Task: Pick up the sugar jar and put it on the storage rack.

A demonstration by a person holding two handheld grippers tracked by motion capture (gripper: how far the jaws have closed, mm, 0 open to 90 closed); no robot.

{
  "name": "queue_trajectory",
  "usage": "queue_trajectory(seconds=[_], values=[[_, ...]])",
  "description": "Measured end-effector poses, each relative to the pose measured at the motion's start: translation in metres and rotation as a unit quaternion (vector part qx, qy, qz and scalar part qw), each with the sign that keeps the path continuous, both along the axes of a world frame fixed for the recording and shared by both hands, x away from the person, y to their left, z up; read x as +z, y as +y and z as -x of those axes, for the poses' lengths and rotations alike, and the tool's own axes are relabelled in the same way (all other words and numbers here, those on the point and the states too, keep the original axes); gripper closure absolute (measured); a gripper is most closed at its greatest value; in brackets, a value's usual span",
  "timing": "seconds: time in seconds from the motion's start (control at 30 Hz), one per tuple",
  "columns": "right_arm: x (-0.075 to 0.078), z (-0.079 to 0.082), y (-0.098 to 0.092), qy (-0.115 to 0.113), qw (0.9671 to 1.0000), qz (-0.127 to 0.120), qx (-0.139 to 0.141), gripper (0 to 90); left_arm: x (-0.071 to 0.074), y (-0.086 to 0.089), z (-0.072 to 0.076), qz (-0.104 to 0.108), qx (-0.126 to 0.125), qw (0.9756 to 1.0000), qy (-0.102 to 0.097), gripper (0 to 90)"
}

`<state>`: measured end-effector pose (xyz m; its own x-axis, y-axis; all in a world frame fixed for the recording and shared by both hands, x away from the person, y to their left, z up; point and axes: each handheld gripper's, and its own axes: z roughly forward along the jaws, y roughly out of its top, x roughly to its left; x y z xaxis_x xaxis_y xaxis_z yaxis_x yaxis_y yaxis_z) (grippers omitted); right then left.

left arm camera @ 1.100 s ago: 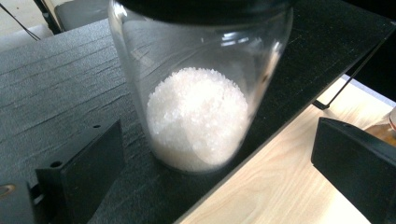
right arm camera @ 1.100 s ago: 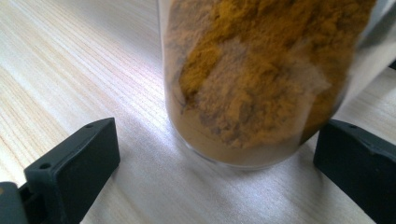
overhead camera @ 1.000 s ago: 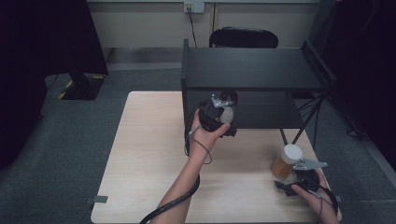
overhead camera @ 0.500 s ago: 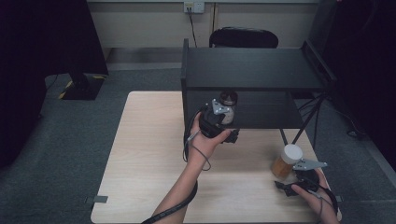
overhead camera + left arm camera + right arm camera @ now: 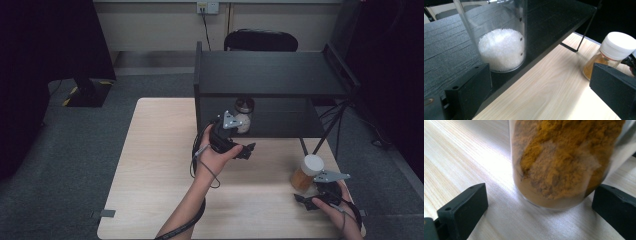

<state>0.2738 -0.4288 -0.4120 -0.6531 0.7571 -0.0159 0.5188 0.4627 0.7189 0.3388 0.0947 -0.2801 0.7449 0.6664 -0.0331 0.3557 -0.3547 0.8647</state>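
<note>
My left gripper (image 5: 248, 148) over desk (image 5: 150, 170), just off shelf (image 5: 280, 120) edge, jaws apart, nothing between. Salt jar (image 5: 501, 42) stood upright on lower shelf, near front edge, just beyond left jaws, not touching. My right gripper (image 5: 304, 198) low at desk's right corner, jaws apart, either side of spice jar (image 5: 564, 162); contact unclear. Spice jar upright on desk, white lid on.
</note>
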Motion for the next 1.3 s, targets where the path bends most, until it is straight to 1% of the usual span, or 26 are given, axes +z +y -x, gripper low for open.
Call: queue_trajectory(seconds=[0.07, 0.17, 0.2, 0.27, 0.37, 0.4, 0.53, 0.63, 0.77, 0.87, 0.93, 0.97, 1.3], values=[[0.000, 0.000, 0.000, 0.000, 1.0000, 0.000, 0.000, 0.0, -0.001, 0.003, 0.001, 0.002, -0.007, 1.0000, 0.004, 3.8], [0.000, 0.000, 0.000, 0.000, 1.0000, 0.000, 0.000, 0.0, -0.001, 0.004, 0.003, -0.002, -0.011, 0.9999, 0.005, 3.8], [0.000, 0.000, 0.000, 0.000, 1.0000, 0.000, 0.000, 0.0, -0.002, 0.006, 0.004, -0.004, -0.016, 0.9998, 0.005, 3.8], [0.000, 0.000, 0.000, 0.000, 1.0000, 0.000, 0.000, 0.0, -0.003, 0.006, 0.005, -0.004, -0.017, 0.9998, 0.004, 3.9], [0.000, 0.000, 0.000, 0.000, 1.0000, 0.000, 0.000, 0.0, -0.005, 0.008, 0.007, -0.010, -0.022, 0.9997, 0.004, 3.9], [0.000, 0.000, 0.000, 0.000, 1.0000, 0.000, 0.000, 0.0, -0.008, 0.011, 0.009, -0.008, -0.023, 0.9997, 0.005, 3.9], [0.000, 0.000, 0.000, 0.000, 1.0000, 0.000, 0.000, 0.0, -0.011, 0.014, 0.012, -0.006, -0.026, 0.9996, 0.007, 3.9], [0.000, 0.000, 0.000, 0.000, 1.0000, 0.000, 0.000, 0.0, -0.013, 0.014, 0.014, -0.011, -0.028, 0.9995, 0.007, 3.9], [0.000, 0.000, 0.000, 0.000, 1.0000, 0.000, 0.000, 0.0, -0.016, 0.017, 0.017, -0.010, -0.029, 0.9995, 0.010, 3.9], [0.000, 0.000, 0.000, 0.000, 1.0000, 0.000, 0.000, 0.0, -0.020, 0.019, 0.019, -0.007, -0.029, 0.9995, 0.012, 3.9], [0.000, 0.000, 0.000, 0.000, 1.0000, 0.000, 0.000, 0.0, -0.022, 0.020, 0.019, -0.009, -0.029, 0.9994, 0.014, 3.9], [0.000, 0.000, 0.000, 0.000, 1.0000, 0.000, 0.000, 0.0, -0.025, 0.020, 0.020, -0.007, -0.027, 0.9995, 0.016, 3.9], [0.000, 0.000, 0.000, 0.000, 1.0000, 0.000, 0.000, 0.0, -0.036, 0.024, 0.025, -0.008, -0.030, 0.9993, 0.020, 3.9]])
